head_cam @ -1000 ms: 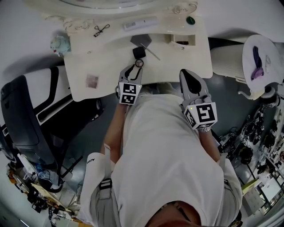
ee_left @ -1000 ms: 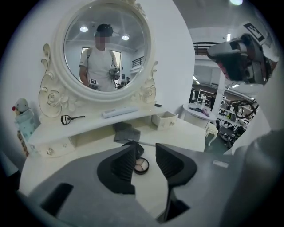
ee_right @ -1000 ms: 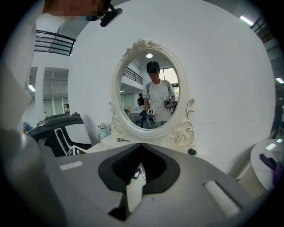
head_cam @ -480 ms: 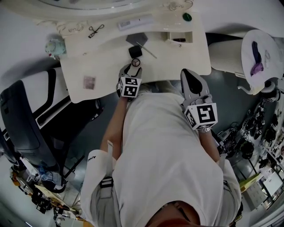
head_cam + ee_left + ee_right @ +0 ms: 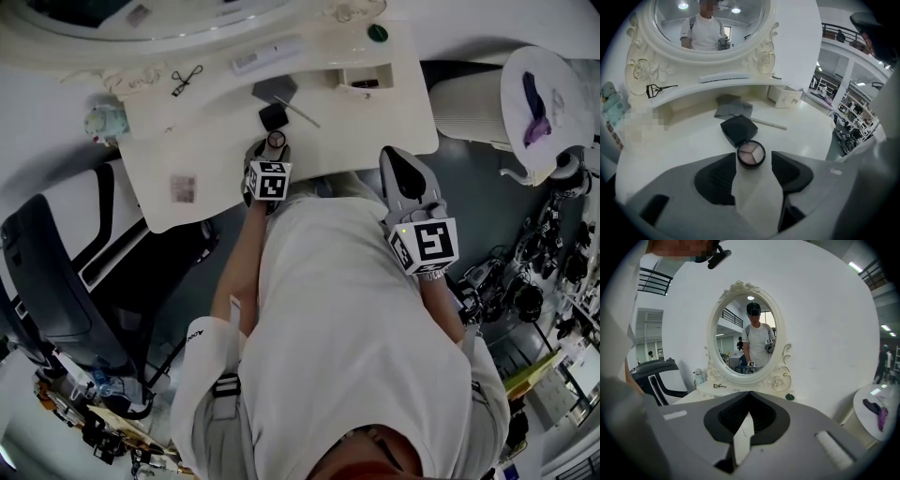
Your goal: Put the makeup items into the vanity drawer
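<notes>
- Setting: a white vanity table (image 5: 206,141) stood against a white wall, with an oval mirror (image 5: 708,28) in a carved frame above its raised back shelf.
- Left gripper (image 5: 271,150): I held it pointing down over the front middle of the tabletop. Its jaws stood apart and had just been opening.
- Round eyeshadow compact (image 5: 751,154): it lay lid-open on the tabletop between my left jaw tips, three pale shades showing. The right pad stood clear of it. The left tip was just beside it, and I could not tell whether they touched.
- Black square compact (image 5: 738,129): closed, it lay just behind the round one.
- Cosmetic pencil (image 5: 768,123): it lay slantwise behind the black compact, one end reaching under a grey folded pouch (image 5: 733,107).
- Back shelf: an eyelash curler (image 5: 658,88) lay at the left and a long white tube (image 5: 729,77) at the centre.
- Small vanity drawer (image 5: 786,96): it sat at the right rear of the top — well apart from the compacts. Whether it was open I could not tell.
- Right gripper (image 5: 749,392): its jaws were pressed together with nothing between them — I held it off the table's front right edge, facing the mirror.
</notes>
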A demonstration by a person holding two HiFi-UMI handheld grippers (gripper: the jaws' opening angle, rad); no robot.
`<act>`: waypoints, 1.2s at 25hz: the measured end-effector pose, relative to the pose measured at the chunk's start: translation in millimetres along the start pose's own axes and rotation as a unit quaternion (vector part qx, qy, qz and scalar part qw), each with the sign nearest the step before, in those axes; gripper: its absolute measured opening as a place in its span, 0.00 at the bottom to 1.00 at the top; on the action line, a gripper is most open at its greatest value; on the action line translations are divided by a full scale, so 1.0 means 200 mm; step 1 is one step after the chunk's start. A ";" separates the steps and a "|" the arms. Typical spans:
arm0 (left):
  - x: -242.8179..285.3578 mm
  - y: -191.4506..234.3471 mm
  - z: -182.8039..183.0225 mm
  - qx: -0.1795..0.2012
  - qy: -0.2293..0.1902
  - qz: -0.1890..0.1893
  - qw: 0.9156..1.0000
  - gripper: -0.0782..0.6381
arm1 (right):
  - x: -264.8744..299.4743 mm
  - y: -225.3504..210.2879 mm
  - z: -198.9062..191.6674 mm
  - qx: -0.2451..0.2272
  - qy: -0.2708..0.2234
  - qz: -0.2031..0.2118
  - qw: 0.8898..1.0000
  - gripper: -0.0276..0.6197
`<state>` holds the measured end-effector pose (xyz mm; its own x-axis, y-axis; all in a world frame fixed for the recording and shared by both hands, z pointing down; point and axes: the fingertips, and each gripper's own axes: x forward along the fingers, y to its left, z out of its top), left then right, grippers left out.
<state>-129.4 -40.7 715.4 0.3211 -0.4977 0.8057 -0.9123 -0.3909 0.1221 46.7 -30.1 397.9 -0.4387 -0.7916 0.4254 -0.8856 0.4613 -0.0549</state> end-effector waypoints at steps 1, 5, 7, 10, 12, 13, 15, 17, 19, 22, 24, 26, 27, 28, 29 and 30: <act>0.01 0.00 0.00 -0.002 0.003 0.000 1.000 0.45 | 0.00 -0.01 0.00 0.001 0.000 -0.001 1.000 0.06; 0.04 0.01 0.00 -0.003 0.009 -0.001 1.000 0.45 | 0.02 -0.01 0.00 0.000 0.004 0.000 1.000 0.06; 0.05 0.02 0.00 0.000 0.012 -0.002 1.000 0.45 | 0.03 0.01 0.00 -0.001 0.006 0.002 1.000 0.05; 0.06 0.02 -0.01 0.006 0.020 -0.003 1.000 0.45 | 0.03 0.02 -0.01 0.000 0.007 0.005 1.000 0.06; 0.08 0.02 -0.02 0.014 0.025 -0.001 1.000 0.45 | 0.04 0.02 -0.01 0.000 0.008 0.005 1.000 0.06; 0.08 0.03 -0.02 0.016 0.025 0.001 1.000 0.44 | 0.04 0.02 -0.01 0.000 0.008 0.005 1.000 0.06; 0.08 0.03 -0.02 0.011 0.021 0.001 1.000 0.41 | 0.05 0.02 -0.01 0.000 0.008 0.004 1.000 0.06; 0.07 0.03 -0.01 0.002 0.012 -0.003 1.000 0.41 | 0.05 0.02 -0.01 -0.001 0.009 0.004 1.000 0.06; 0.05 0.03 0.01 0.004 0.000 -0.002 1.000 0.41 | 0.05 0.03 -0.01 -0.002 0.009 0.006 1.000 0.06; 0.00 0.02 0.04 0.003 -0.014 -0.006 1.000 0.41 | 0.05 0.04 -0.01 -0.002 0.009 0.009 1.000 0.06; -0.03 0.02 0.05 -0.004 -0.024 -0.008 1.000 0.40 | 0.05 0.05 -0.01 -0.003 0.009 0.012 1.000 0.06; -0.06 0.03 0.07 -0.010 -0.035 -0.009 0.999 0.40 | 0.05 0.06 -0.02 -0.002 0.007 0.015 1.000 0.06; -0.08 0.03 0.08 -0.013 -0.040 -0.012 0.999 0.41 | 0.05 0.06 -0.02 -0.002 0.006 0.016 1.000 0.06; -0.10 0.02 0.08 -0.015 -0.044 -0.015 0.999 0.41 | 0.05 0.06 -0.02 -0.001 0.004 0.016 1.000 0.06; -0.11 0.02 0.08 -0.016 -0.046 -0.018 0.999 0.41 | 0.04 0.07 -0.02 -0.001 0.004 0.017 1.000 0.06; -0.13 0.01 0.08 -0.015 -0.046 -0.018 0.999 0.41 | 0.04 0.07 -0.02 -0.001 0.003 0.018 1.000 0.06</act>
<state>-136.7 -40.5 685.8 0.3752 -0.5535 0.7436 -0.9063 -0.3872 0.1691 31.0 -28.3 403.7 -0.4699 -0.7714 0.4291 -0.8684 0.4911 -0.0681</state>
